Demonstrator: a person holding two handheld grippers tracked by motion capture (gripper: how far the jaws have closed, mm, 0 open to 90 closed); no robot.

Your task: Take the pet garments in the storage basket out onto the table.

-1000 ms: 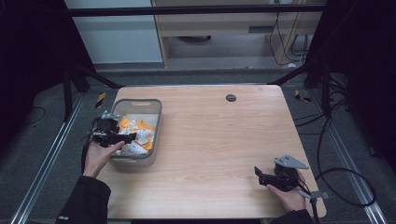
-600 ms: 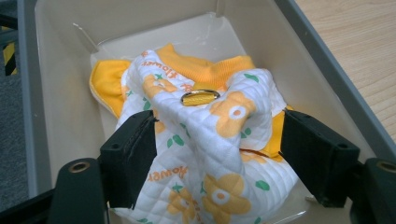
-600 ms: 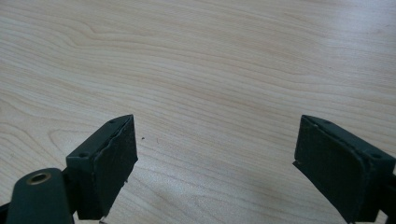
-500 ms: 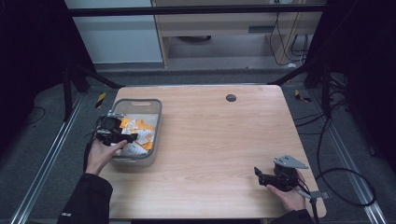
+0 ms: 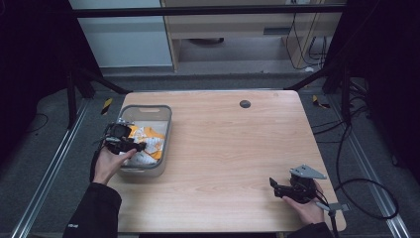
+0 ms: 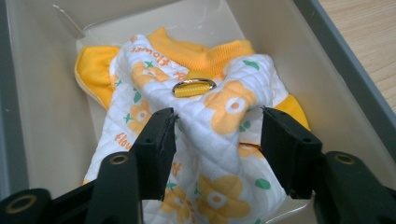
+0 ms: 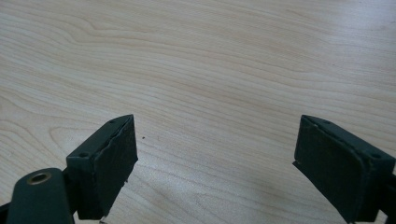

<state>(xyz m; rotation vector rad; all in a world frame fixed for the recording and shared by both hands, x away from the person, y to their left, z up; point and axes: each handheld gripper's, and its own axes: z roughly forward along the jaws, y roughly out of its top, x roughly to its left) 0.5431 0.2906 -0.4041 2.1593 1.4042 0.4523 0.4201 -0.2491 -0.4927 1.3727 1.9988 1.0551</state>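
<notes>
A small white quilted garment (image 6: 224, 100) with orange flowers, orange cuffs and a metal ring lies crumpled in a grey bin (image 6: 44, 107). In the high view the garment (image 5: 151, 144) fills the bin (image 5: 167, 130) at the table's left edge. My left gripper (image 6: 218, 128) reaches into the bin; its jaws have just been closing and stand partly apart, one on either side of a raised fold of the cloth. From above, the left gripper (image 5: 134, 147) sits at the bin's near left. My right gripper (image 7: 215, 158) is open, low over bare wood; it shows (image 5: 275, 185) near the front right corner.
The wooden table (image 5: 228, 144) has a dark round hole (image 5: 244, 103) near its far edge. Black frame posts and cables stand around the table. A person's hands and dark sleeves come in from the bottom.
The left gripper has shifted slightly toward the garment inside the bin. The right gripper has stayed where it was.
</notes>
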